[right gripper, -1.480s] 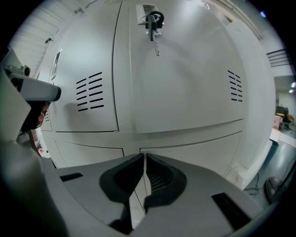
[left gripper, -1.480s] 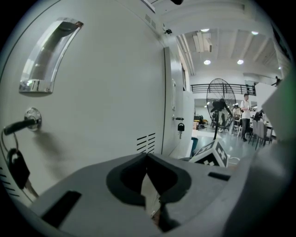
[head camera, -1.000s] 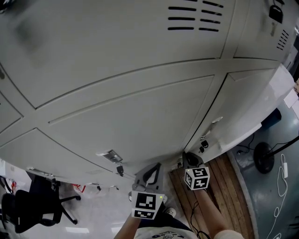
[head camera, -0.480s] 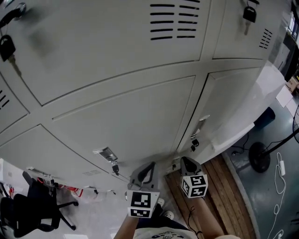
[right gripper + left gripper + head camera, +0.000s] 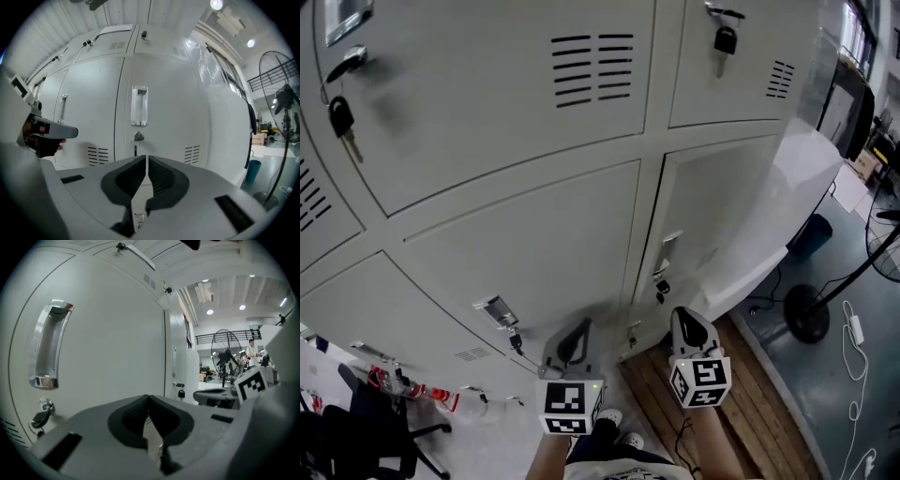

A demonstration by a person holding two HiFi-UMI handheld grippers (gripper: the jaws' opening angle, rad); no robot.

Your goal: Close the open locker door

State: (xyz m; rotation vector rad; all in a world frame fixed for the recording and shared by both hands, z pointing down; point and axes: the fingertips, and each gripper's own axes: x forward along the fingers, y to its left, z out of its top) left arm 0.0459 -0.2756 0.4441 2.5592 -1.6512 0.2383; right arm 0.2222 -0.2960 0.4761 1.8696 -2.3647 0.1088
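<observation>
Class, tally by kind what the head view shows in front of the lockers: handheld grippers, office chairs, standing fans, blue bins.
Grippers: 2 (left gripper, right gripper)
Office chair: 1
Standing fan: 1
Blue bin: 1
Total: 5

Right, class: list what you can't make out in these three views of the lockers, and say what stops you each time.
- Head view: whether the lower right door is latched; its edge is too thin to judge.
- Head view: the chair, cut off by the bottom-left corner.
- Left gripper view: the person, too small for any detail.
- Right gripper view: the fan, cut off by the lens rim.
</observation>
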